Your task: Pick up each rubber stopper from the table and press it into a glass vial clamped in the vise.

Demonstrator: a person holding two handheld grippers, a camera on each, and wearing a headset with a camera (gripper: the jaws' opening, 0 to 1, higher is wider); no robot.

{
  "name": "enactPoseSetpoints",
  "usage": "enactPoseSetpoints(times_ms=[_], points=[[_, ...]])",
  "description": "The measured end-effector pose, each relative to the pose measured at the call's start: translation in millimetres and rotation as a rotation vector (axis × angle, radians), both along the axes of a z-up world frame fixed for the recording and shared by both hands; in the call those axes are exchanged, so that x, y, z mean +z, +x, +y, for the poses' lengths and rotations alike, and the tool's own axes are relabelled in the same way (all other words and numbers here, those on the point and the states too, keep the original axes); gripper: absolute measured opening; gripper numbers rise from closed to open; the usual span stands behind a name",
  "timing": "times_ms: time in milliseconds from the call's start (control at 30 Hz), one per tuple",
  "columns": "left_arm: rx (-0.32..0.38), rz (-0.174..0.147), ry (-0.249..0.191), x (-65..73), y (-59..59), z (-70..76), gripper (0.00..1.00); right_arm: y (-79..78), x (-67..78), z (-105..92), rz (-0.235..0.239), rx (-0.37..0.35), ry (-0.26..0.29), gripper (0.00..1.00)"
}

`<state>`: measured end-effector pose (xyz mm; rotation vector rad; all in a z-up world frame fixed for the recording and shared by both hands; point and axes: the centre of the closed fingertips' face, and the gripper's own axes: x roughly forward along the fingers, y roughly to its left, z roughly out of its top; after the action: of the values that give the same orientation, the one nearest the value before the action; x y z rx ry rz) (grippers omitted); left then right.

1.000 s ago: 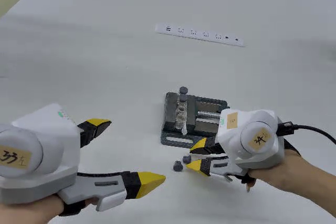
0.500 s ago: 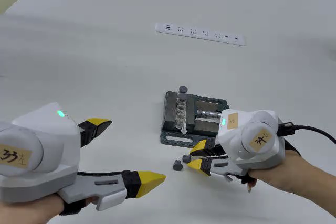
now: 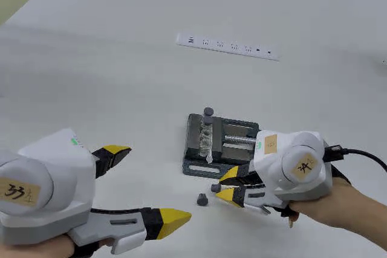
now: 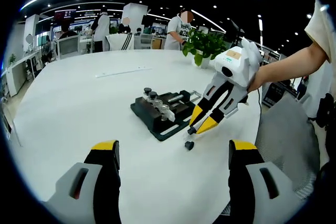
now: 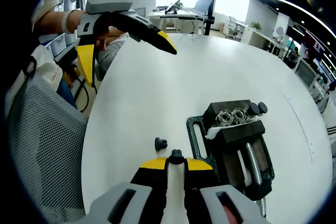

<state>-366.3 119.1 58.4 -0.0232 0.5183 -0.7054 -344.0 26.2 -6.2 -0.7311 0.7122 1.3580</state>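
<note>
Two stoppers had lain loose by the tips of my right tongs (image 3: 225,184) a second earlier. Now the jaws had drawn in and pinched one stopper (image 5: 176,155) at their very tips. The spare stopper (image 3: 202,199) lay on the table (image 3: 121,89) just off their left side. Close beyond the tips stood the vise (image 3: 221,146), with open vials (image 5: 231,115) waiting. My left tongs (image 3: 151,182) hung spread wide, gripping nothing, well apart. I judged the pick made and the press into a vial next.
</note>
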Motion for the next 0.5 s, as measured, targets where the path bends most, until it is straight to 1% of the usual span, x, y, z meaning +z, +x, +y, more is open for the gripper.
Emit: enactPoseSetpoints(times_ms=[67, 133, 167, 200, 267, 367, 500], points=[[-0.015, -0.001, 0.003, 0.2, -0.2, -3.8, 0.83, -0.5, 6.9, -2.2, 0.008, 0.001, -0.004, 0.06], [-0.025, 0.003, 0.000, -0.6, 1.0, -6.1, 0.83, -3.2, 12.1, -8.5, 0.036, 0.002, -0.033, 0.06], [-0.033, 0.007, -0.004, -0.7, 1.2, -9.6, 0.82, -3.9, 17.0, -10.3, 0.033, 0.011, -0.033, 0.06], [-0.046, 0.006, 0.002, -1.2, 0.6, -12.9, 0.82, -4.9, 19.7, -12.3, 0.036, 0.020, -0.040, 0.06], [-0.073, 0.006, 0.012, -1.9, -0.6, -23.0, 0.81, -6.9, 26.9, -16.9, 0.046, 0.038, -0.057, 0.06], [-0.105, 0.002, 0.012, -1.8, 0.8, -32.8, 0.78, -10.0, 38.8, -20.9, 0.062, 0.068, -0.077, 0.06], [-0.153, -0.014, 0.038, -1.3, 4.0, -47.1, 0.73, -16.4, 54.5, -24.1, 0.081, 0.119, -0.123, 0.06]])
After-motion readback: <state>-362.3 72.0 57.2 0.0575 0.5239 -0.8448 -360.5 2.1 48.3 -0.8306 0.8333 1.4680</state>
